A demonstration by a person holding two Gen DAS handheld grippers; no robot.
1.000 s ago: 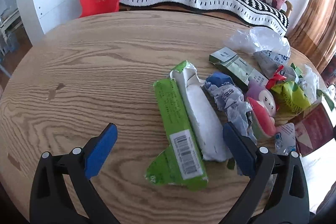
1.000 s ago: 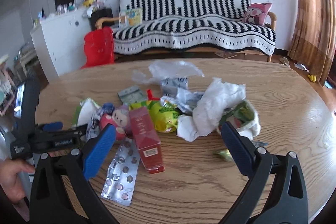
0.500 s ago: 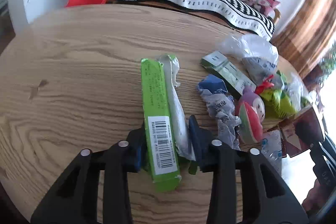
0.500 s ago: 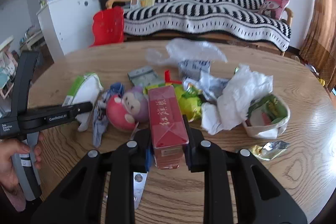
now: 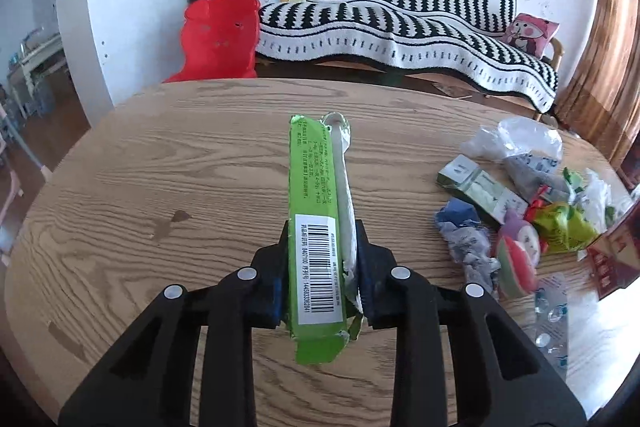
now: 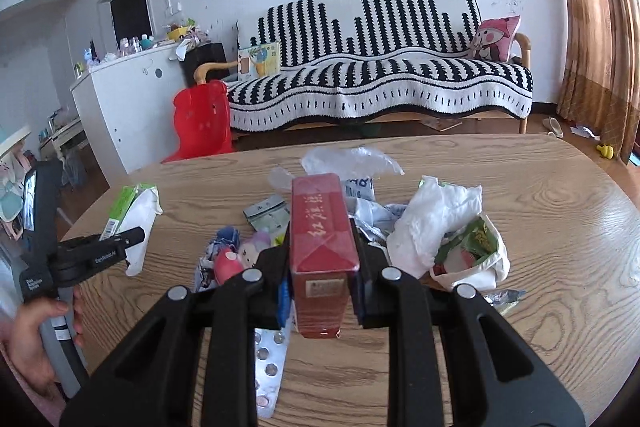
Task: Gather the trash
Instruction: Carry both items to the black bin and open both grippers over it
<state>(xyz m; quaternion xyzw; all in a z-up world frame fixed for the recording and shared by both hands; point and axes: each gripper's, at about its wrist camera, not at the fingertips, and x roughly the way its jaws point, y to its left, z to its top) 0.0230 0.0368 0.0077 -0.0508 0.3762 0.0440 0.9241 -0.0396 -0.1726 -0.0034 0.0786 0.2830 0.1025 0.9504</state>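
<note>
The left gripper (image 5: 320,279) has its fingers still closing on a green wrapper (image 5: 314,227) already pinched between them, held above the wooden counter (image 5: 160,187). The right gripper (image 6: 320,283) has its fingers clamped on a red box (image 6: 322,239), raised over the trash pile (image 6: 440,235) in the counter's middle. A blister pack (image 6: 268,367) lies just beneath the box.

Two black plastic grippers, left gripper (image 5: 322,279) and right gripper (image 6: 320,287), with blue pads, silver rivets, white lettering on one.
</note>
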